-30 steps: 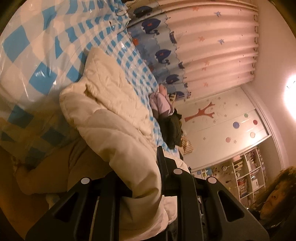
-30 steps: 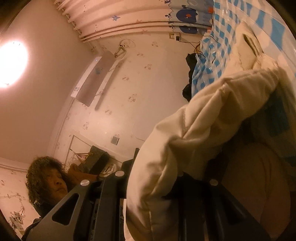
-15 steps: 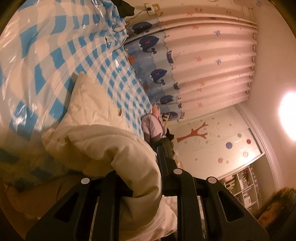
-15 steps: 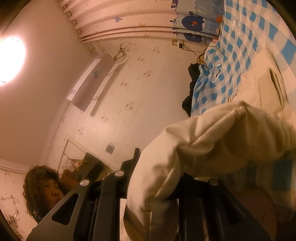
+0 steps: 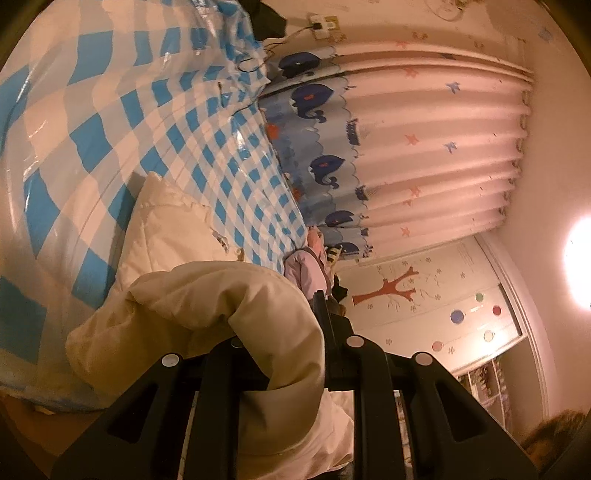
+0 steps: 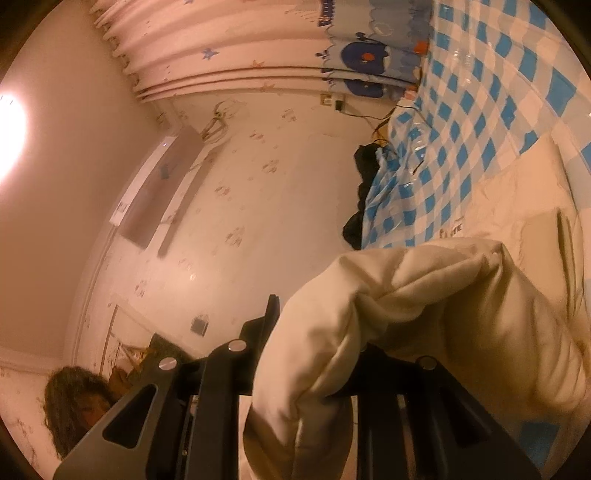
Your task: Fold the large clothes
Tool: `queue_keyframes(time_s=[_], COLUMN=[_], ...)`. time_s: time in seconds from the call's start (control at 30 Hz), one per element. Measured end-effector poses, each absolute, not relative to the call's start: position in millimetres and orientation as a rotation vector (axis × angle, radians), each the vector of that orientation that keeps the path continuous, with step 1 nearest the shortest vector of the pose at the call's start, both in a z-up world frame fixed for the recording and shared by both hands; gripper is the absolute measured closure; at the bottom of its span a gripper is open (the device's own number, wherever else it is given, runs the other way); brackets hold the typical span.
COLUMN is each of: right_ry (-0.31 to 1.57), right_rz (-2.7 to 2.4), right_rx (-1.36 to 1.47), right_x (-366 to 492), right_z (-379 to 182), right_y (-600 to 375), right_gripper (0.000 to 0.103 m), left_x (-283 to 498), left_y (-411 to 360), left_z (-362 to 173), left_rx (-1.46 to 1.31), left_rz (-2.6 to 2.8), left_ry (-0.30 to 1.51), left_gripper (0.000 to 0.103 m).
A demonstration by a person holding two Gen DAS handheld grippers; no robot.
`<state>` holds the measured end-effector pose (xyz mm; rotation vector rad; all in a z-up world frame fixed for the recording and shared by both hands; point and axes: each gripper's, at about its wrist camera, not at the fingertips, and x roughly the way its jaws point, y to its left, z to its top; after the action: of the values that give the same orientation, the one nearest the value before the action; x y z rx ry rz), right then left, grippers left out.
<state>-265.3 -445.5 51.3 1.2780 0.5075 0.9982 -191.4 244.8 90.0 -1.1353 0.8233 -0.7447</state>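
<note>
Blue-and-white checked sheeting, glossy like plastic, covers the bed and fills most of both wrist views; both cameras are rolled sideways, so the bed runs up one side of each picture. Warm, dim light; a bright ceiling lamp glares at the edge of the left view. Pale curtain with stars and a blue whale border hangs at the far end of the bed. Wall socket with a dark cable sits above the curtain's corner. Cupboard doors bear a red tree and coloured dots; shelving shows just past them. Right view: wallpaper with small faded motifs and a wall-mounted air conditioner. Dark cloth hangs off the bed's edge. Pink and dark garments are heaped near the curtain.

Cream padded garment lies spread on the checked sheeting, its near part lifted and rolled over toward the cameras.

Left gripper: closed on a thick fold of the garment, which bulges up between the fingers and drapes below.

Right gripper: clamped on another bunched fold of the same garment, cloth spilling down through the jaws.

Person's curly dark hair shows at the bottom of the right view.
</note>
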Motion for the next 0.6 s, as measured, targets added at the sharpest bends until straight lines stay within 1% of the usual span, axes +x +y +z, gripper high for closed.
queue_keyframes(time_s=[0.4, 0.6], right_ry=[0.590, 0.653], right_rz=[0.845, 0.749], right_rx=[1.321, 1.359], right_x=[-190, -156], right_z=[23, -4], right_y=[-455, -462], right_gripper=[0.081, 0.081], left_x=[-104, -63], left_y=[226, 215], left_z=[58, 34], left_rx=[-1.208, -1.240], left_rz=[-0.641, -0.573], left_ry=[0.880, 0.928], left_gripper=[0.087, 0.087])
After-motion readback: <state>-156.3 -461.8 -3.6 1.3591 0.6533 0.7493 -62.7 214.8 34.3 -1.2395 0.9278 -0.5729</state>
